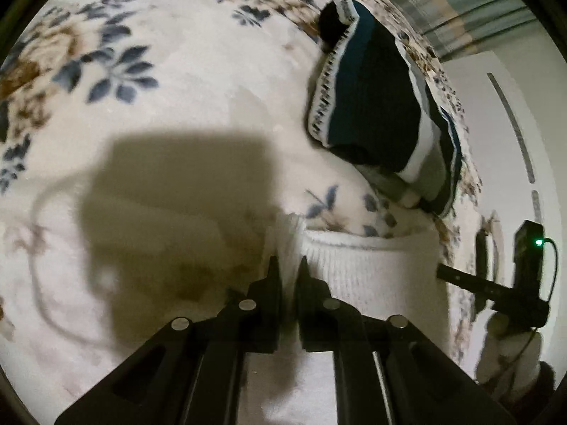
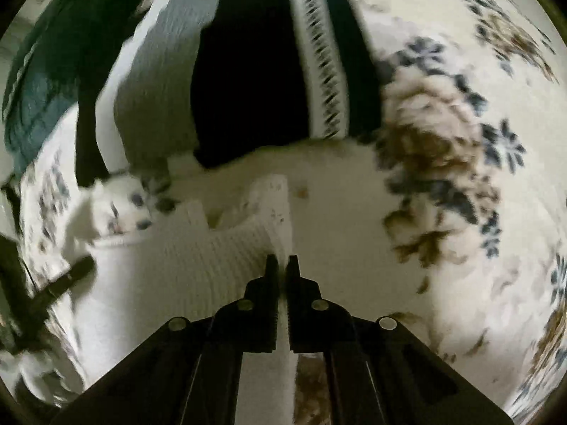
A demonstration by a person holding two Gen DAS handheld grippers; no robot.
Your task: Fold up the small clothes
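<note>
A floral fleece blanket (image 1: pixel 149 163) covers the bed. A folded striped knit garment (image 1: pixel 372 106) lies near its far edge, the outer layers blurred in the right wrist view. Nearer lies a white ribbed garment (image 1: pixel 372 272), its lower part hidden behind both tools. Left tongs (image 1: pixel 287 265) and right tongs (image 2: pixel 281 262) each pinch its fabric, jaws closed.

Open blanket (image 1: pixel 184 81) left of striped garment (image 1: pixel 372 106)
</note>
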